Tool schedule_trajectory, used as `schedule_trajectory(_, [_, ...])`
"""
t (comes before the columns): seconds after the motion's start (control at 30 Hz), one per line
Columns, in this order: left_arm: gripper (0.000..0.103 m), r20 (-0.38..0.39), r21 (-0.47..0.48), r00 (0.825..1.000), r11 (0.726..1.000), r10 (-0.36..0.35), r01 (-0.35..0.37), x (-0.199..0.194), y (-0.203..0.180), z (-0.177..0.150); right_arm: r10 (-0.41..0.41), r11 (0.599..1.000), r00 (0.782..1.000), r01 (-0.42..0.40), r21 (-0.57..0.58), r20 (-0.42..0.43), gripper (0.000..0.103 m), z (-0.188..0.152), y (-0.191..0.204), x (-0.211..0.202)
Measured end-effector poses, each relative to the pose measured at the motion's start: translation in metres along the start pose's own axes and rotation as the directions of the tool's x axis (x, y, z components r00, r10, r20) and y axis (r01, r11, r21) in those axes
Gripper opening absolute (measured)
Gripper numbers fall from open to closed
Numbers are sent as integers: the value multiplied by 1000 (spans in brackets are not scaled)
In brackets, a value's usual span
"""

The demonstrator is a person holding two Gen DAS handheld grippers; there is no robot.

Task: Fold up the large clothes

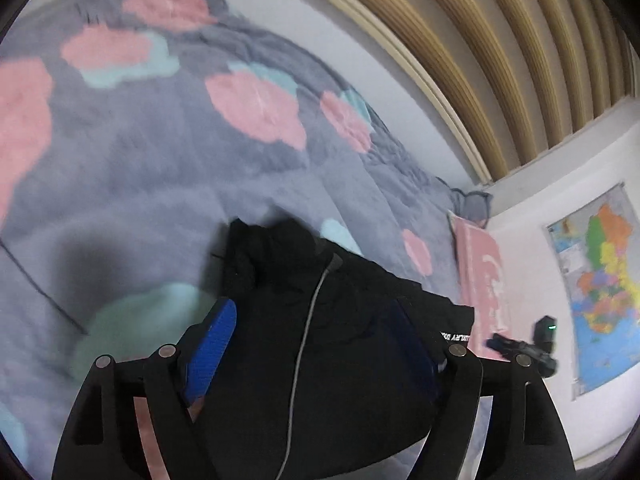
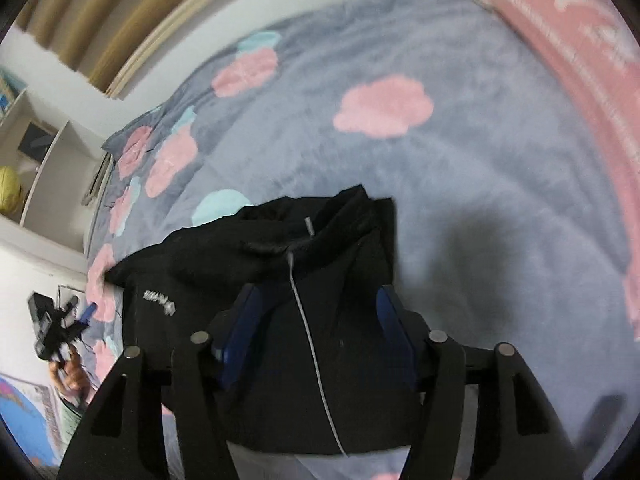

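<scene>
A black hooded garment (image 1: 320, 360) lies bunched on a grey bedspread (image 1: 160, 184) with pink and teal cloud patches. Its white drawstring (image 1: 308, 320) runs down the middle. My left gripper (image 1: 316, 340) hangs over it with its blue pads wide apart; the cloth lies under and between them and neither pad presses on it. In the right wrist view the same garment (image 2: 280, 360) and drawstring (image 2: 312, 332) sit below my right gripper (image 2: 316, 320), which also stands open astride the cloth. Each gripper shows small in the other's view: the right gripper (image 1: 532, 344), and the left gripper (image 2: 56, 332) held by a hand (image 2: 70, 372).
A pink pillow (image 1: 480, 280) (image 2: 580, 60) lies at the bedspread's edge. A coloured map (image 1: 600, 280) hangs on the white wall. Wooden slats (image 1: 500, 40) run behind the bed. A white shelf (image 2: 40, 152) with a yellow ball (image 2: 8, 192) stands beyond the bed.
</scene>
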State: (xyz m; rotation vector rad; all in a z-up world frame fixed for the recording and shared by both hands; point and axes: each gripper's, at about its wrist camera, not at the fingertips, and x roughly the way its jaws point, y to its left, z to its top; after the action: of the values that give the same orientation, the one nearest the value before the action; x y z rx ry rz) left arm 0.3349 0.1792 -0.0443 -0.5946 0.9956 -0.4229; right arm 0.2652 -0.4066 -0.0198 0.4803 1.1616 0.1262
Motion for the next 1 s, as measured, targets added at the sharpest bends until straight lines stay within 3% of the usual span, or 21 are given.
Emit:
schedule_trajectory(0.2, [80,-42,32,991,992,126,-125,11,-8,11,-13,998,1000,13,-56,10,65,8,14,-2])
schedule_trajectory(0.37, [80,-104,-10,984,989,145,-147,52,11,23,-7,993,999,3,-116,-38,65,26,5,45])
schedule_trajectory(0.53, [80,-178,-51,969,982,173,-184,91,40,30,-20,986,989,-5,-168,-146,65,31,-15,102])
schedule_trajectory(0.67, [80,-280,-104,952,981,127,-161,126,62,25,-36,977,982,-4,-211,-183,65,36,-23,133])
schedule_trajectory(0.8, [80,-307,-131,948,984,78,-123,147,65,22,2,978,980,-44,-205,-198,65,56,-23,161])
schedule_trajectory(0.87, [80,-306,-141,952,988,22,-68,154,61,22,42,979,973,-85,-183,-225,65,60,-23,173])
schedule_trajectory(0.9, [75,-299,-123,954,990,28,-68,154,57,22,55,977,973,-99,-191,-224,55,59,-21,174])
schedule_trajectory(0.93, [66,-289,-87,956,993,54,-82,152,50,22,47,974,976,-93,-208,-213,26,58,-18,172])
schedule_trajectory(1.0, [28,-275,-27,951,988,138,-151,143,43,21,22,973,985,-61,-224,-174,22,53,-14,159])
